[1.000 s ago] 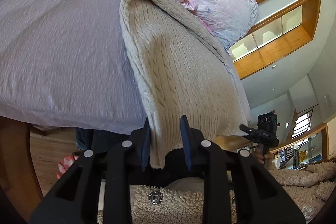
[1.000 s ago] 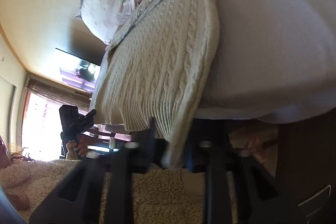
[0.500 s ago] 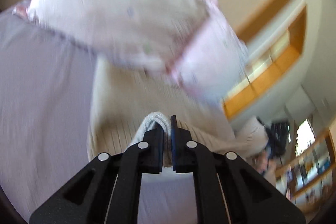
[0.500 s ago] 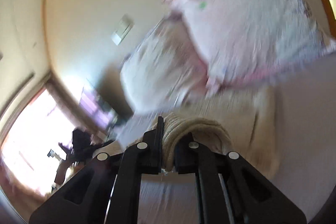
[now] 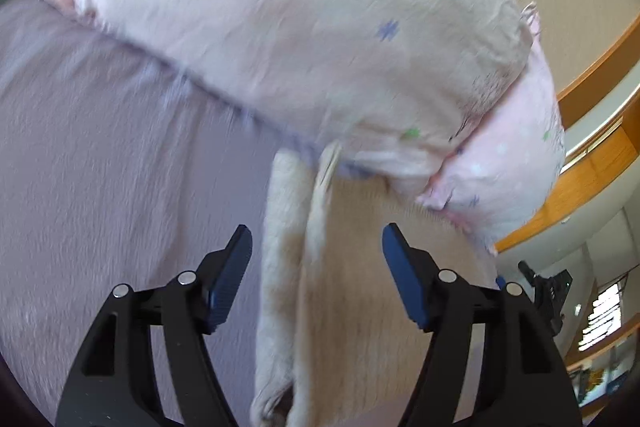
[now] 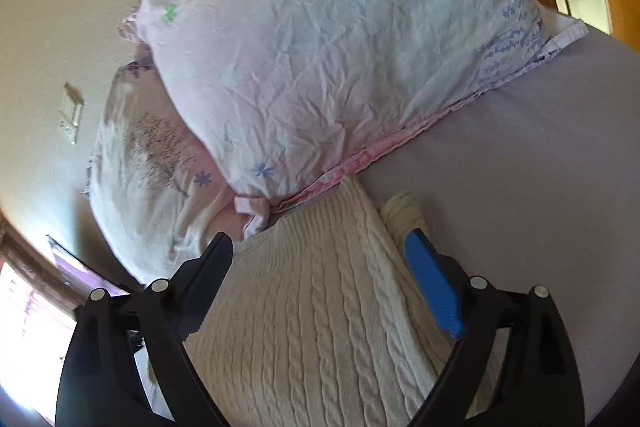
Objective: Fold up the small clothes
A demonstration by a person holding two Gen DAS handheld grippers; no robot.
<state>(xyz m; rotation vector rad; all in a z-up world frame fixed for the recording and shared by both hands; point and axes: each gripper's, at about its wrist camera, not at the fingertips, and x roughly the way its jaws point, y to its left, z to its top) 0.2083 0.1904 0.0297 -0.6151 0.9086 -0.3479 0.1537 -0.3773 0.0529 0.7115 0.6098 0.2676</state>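
The lilac bed (image 6: 540, 155) carries the floral pillows (image 6: 320, 47) at its head, and the cream cable-knit sweater (image 6: 312, 315) lies flat on it, its far end touching them. The long axis of the sweater runs straight ahead from both grippers toward the pillows. The right gripper (image 6: 320, 255) and the left gripper (image 5: 316, 247) both hover over it with fingers apart, holding nothing. Neither hand looks clearly nearer.
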